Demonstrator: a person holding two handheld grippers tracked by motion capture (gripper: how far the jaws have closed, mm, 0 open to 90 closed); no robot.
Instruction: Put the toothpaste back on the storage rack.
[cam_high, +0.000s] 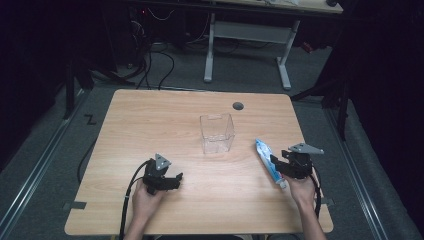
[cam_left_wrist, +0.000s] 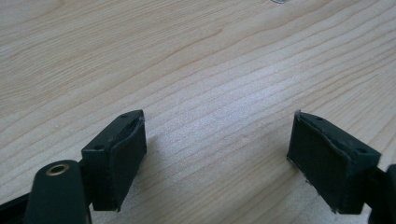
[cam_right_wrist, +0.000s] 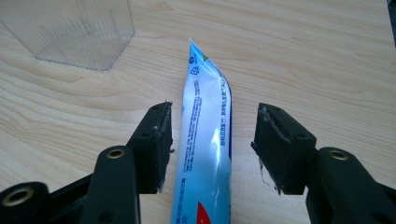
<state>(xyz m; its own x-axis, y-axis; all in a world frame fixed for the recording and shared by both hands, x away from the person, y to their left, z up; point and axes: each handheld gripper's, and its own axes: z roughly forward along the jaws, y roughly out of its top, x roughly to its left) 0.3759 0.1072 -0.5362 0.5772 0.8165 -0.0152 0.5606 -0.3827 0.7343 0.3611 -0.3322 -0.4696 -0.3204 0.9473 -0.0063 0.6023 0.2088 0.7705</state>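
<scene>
The right tool (cam_right_wrist: 212, 144) sits with its jaws spread on either side of a blue and white tube (cam_right_wrist: 205, 140) lying flat on the counter (cam_high: 150, 120), not gripping it. The left tool (cam_left_wrist: 217, 158) gapes wide over bare wood, holding nothing. A clear box (cam_high: 217, 132) stands mid-counter.

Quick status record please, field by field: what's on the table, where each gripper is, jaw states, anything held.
table: light wood table, dark round grommet hole near far edge
container: clear plastic box, upright, mid-table, looks empty
tube: blue and white toothpaste tube, lying flat on the table, right of the box
left gripper: left gripper near front left, jaws wide open over bare wood, holding nothing
right gripper: right gripper straddling the tube, jaws open on either side, not clamped
held: nothing
</scene>
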